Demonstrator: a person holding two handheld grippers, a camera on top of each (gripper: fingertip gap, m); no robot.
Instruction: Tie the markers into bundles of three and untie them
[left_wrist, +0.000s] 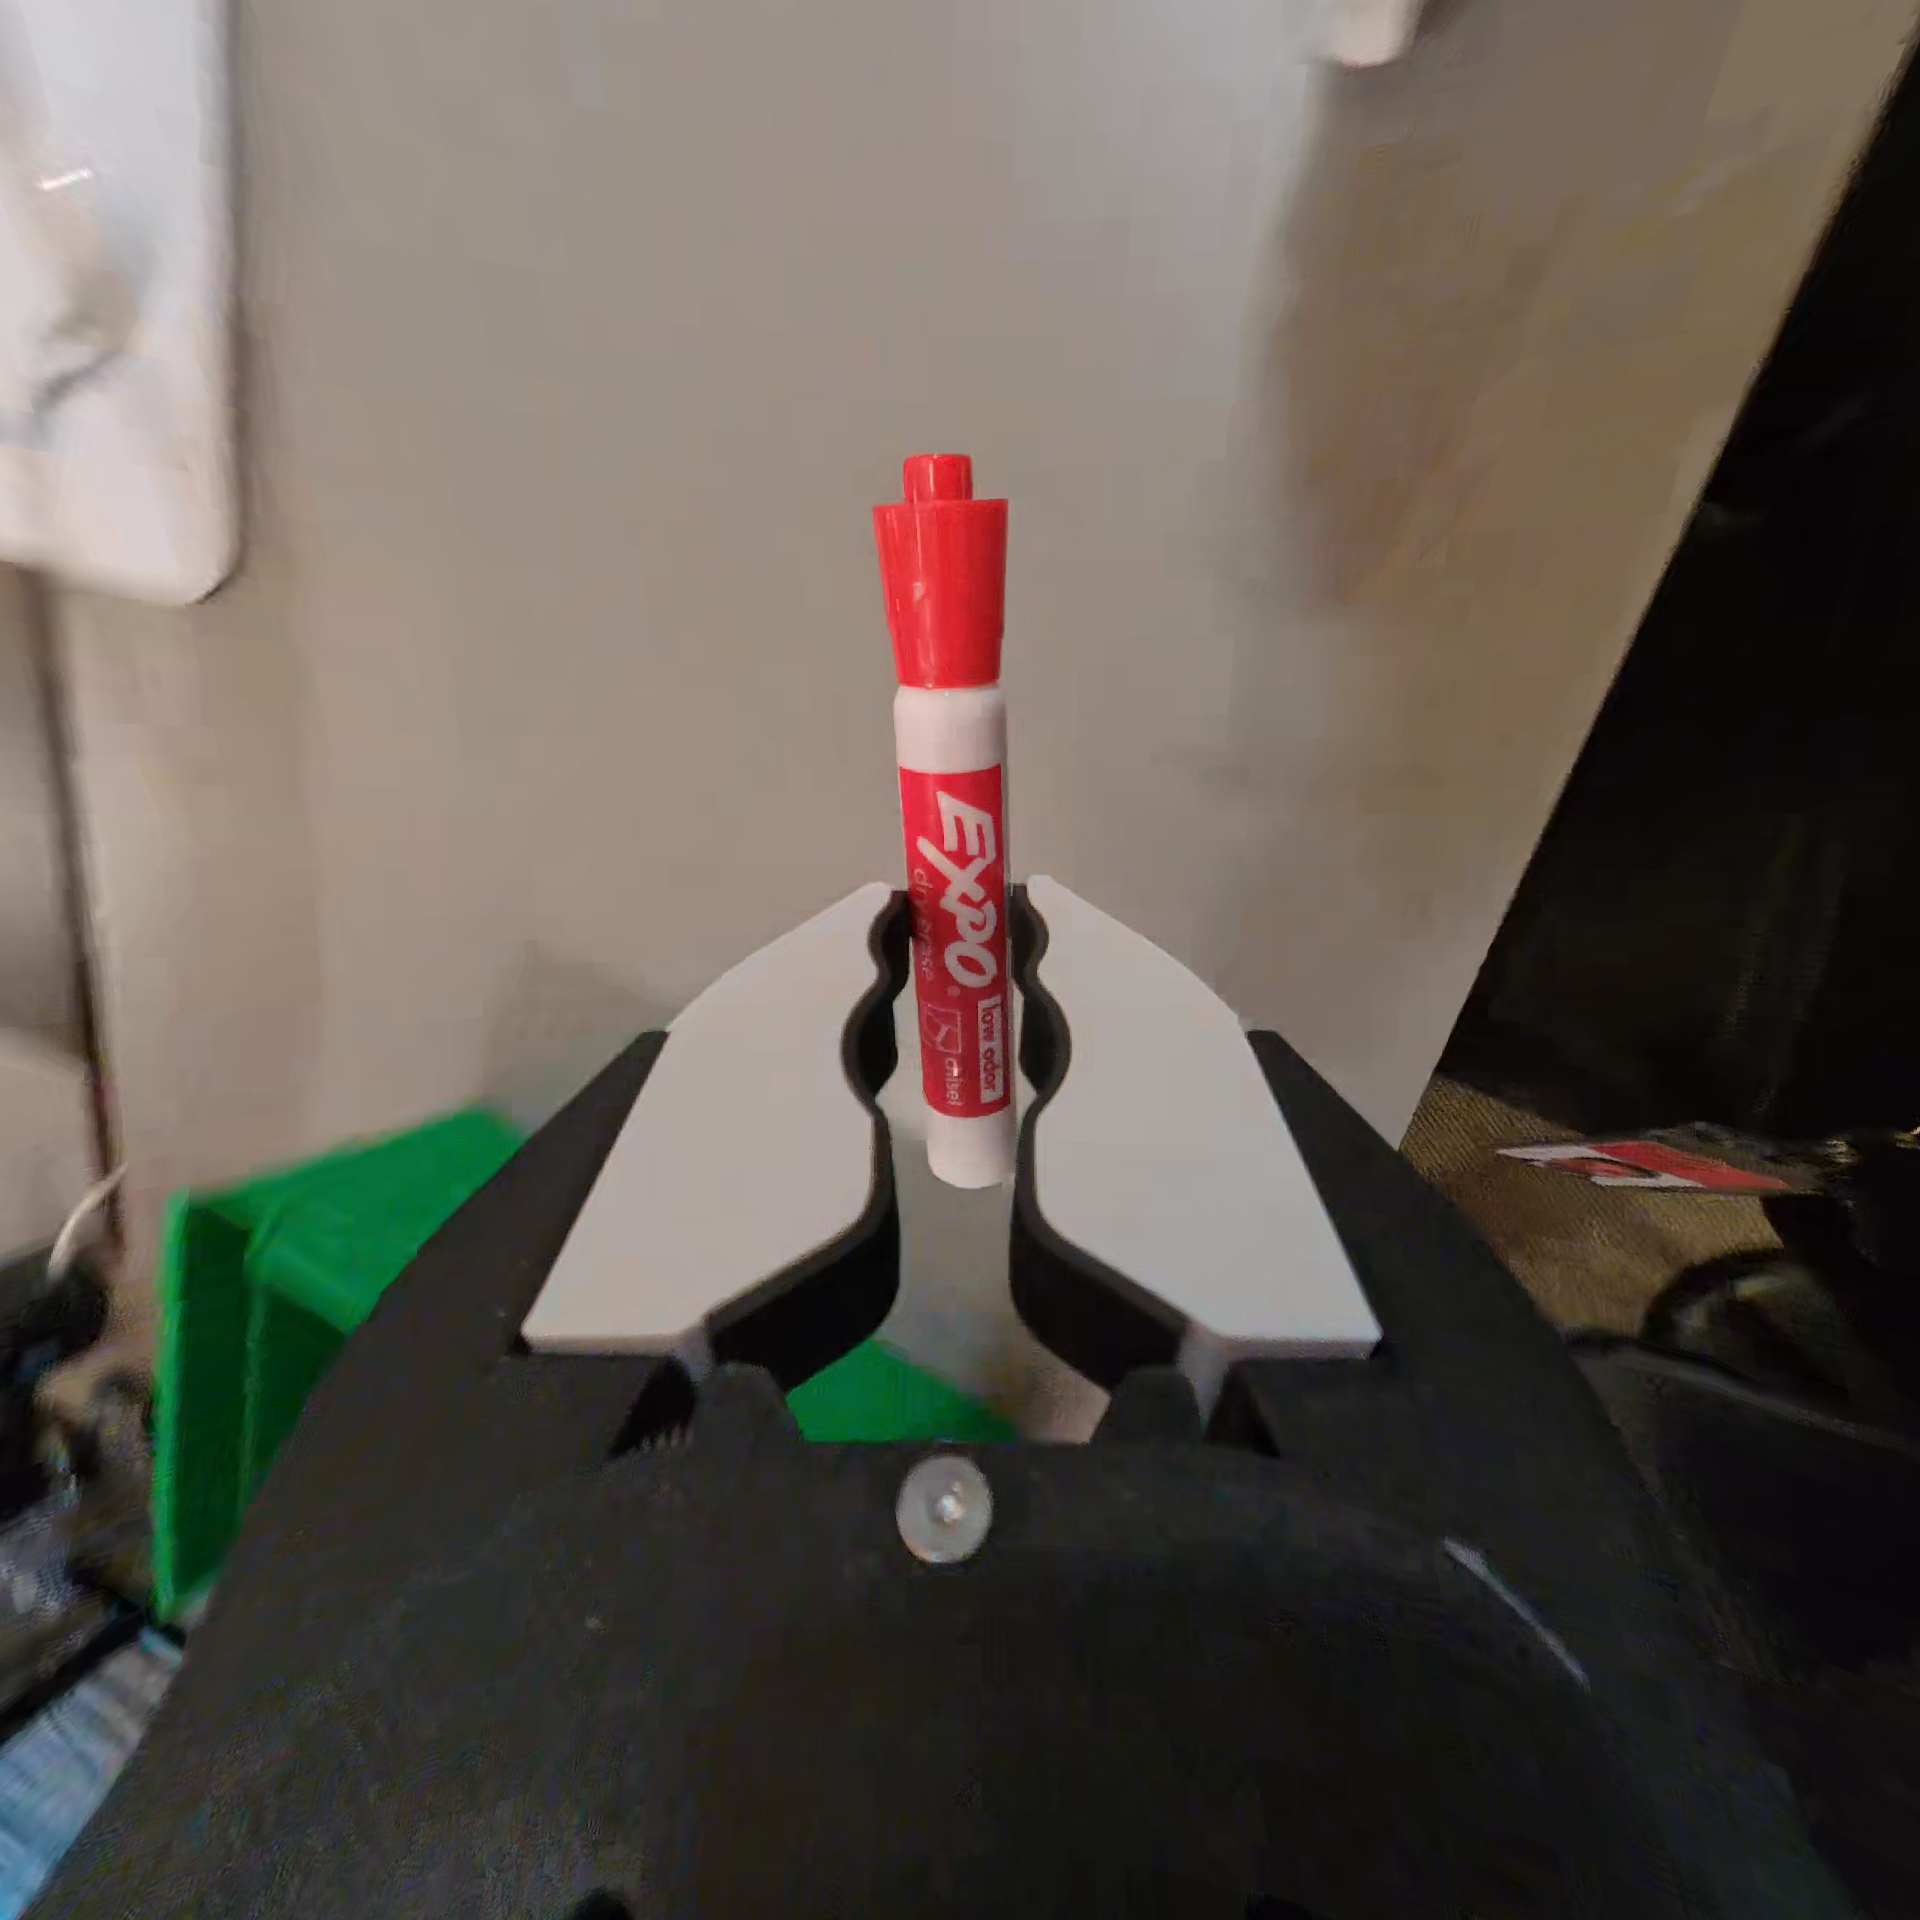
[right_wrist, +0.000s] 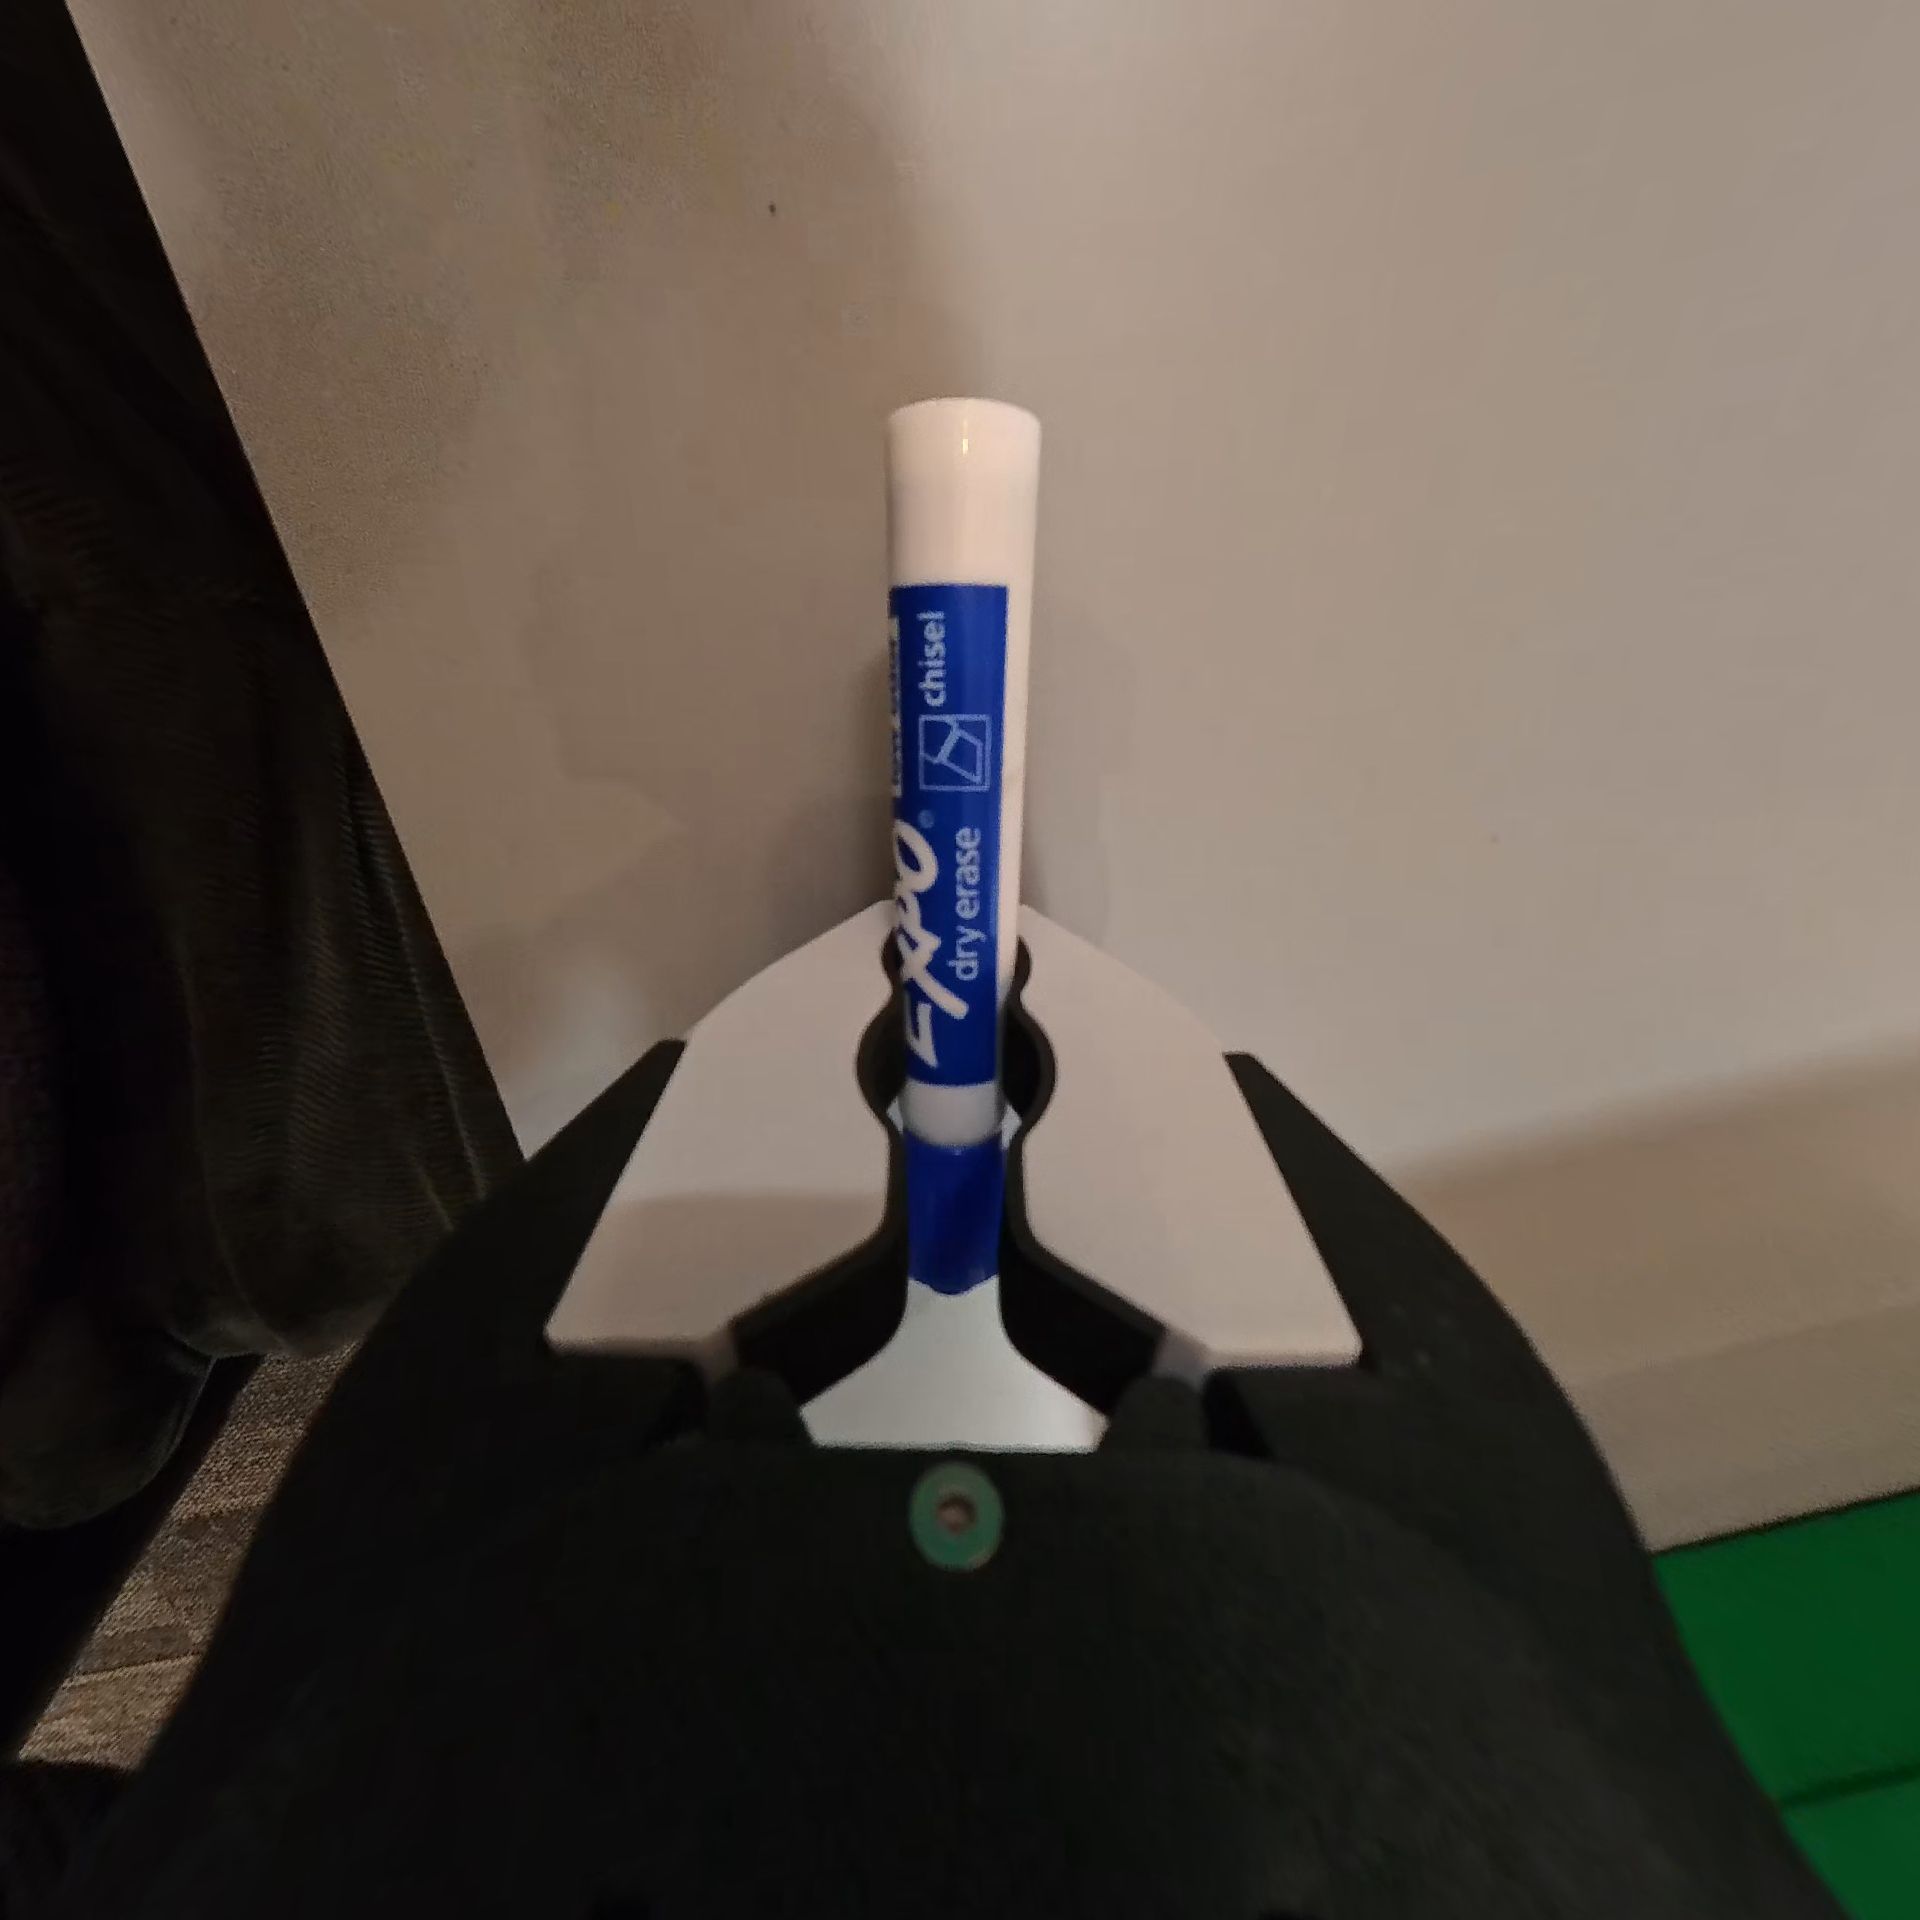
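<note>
Each gripper carries one marker, and both markers run the same way: straight ahead along the fingers, long axis in line with the tool. The left gripper (left_wrist: 954, 904) is clamped on the lower barrel of the red marker (left_wrist: 948, 831), whose red cap points away from the camera toward the pale wall (left_wrist: 623, 416) while its white tail end hangs back between the fingers. The right gripper (right_wrist: 951, 925) is closed on the blue marker (right_wrist: 956, 769) the other way round, blue cap tucked back toward the palm and white tail end pointing at that same wall (so the two caps face opposite ways). Neither view shows the other gripper, so I cannot tell which is nearer to a meeting point. Both tools are held level, facing the wall, with a green bin (left_wrist: 260, 1351) low and to the left of the left gripper. Bundling likely calls for bringing the barrels side by side; a third marker and a tie are not in view.
</note>
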